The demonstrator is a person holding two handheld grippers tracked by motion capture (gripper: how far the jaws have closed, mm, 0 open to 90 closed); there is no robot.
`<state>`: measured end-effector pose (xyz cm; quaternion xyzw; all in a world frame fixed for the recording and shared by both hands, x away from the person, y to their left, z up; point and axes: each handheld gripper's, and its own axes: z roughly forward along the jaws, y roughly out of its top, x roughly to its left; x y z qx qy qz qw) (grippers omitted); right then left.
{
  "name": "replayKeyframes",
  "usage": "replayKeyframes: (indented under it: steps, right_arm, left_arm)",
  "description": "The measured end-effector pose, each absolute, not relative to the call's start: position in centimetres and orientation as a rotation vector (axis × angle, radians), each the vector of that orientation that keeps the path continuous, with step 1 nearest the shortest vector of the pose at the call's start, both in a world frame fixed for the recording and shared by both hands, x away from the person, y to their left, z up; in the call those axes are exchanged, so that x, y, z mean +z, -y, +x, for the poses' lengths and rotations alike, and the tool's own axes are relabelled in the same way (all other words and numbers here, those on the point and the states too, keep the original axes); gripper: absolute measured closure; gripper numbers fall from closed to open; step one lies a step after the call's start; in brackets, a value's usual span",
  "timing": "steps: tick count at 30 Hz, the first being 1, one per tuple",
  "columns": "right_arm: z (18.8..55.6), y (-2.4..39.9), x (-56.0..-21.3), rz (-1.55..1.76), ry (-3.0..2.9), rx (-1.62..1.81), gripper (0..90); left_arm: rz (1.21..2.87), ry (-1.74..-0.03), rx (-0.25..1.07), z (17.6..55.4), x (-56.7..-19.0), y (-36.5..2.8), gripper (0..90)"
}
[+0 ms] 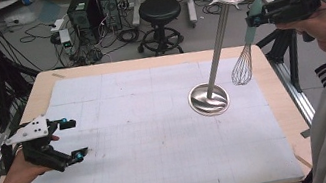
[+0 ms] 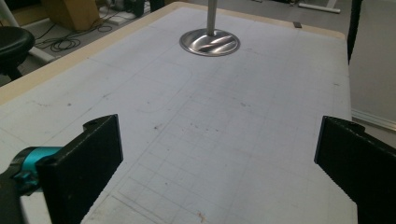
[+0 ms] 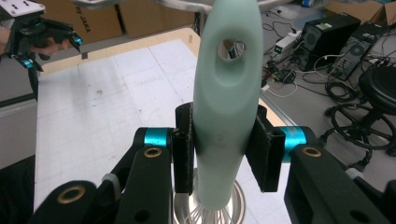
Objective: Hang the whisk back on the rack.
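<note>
The whisk (image 1: 244,54) hangs in the air above the far right part of the surface (image 1: 146,125), wire head down, just beside the slanted pole of the steel stand (image 1: 209,98). Its pale green handle (image 3: 227,88) is clamped between the pads of the right tool (image 3: 224,149), and a hanging hole pierces its top end. The stand's round base rests on the gridded white mat. The left tool (image 1: 70,138) hovers low at the near left, jaws wide with nothing between them. A cardboard box (image 3: 93,21) behind reads "JAKA".
</note>
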<state>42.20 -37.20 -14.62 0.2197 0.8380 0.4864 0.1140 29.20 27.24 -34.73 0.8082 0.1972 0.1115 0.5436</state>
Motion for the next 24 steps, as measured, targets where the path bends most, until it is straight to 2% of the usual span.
replayKeyframes:
  steps: [22, 24]
  right_arm:
    - [41.9, 35.4, -15.5, 0.665, -2.388, 1.399, 64.8]
    - [41.6, 35.5, -15.5, 0.668, -2.356, 1.395, 58.9]
  left_arm:
    - [1.93, -0.461, 0.25, 29.5, -35.0, -27.2, 1.7]
    - [1.927, -0.459, 0.253, 29.5, -35.0, -27.2, 1.7]
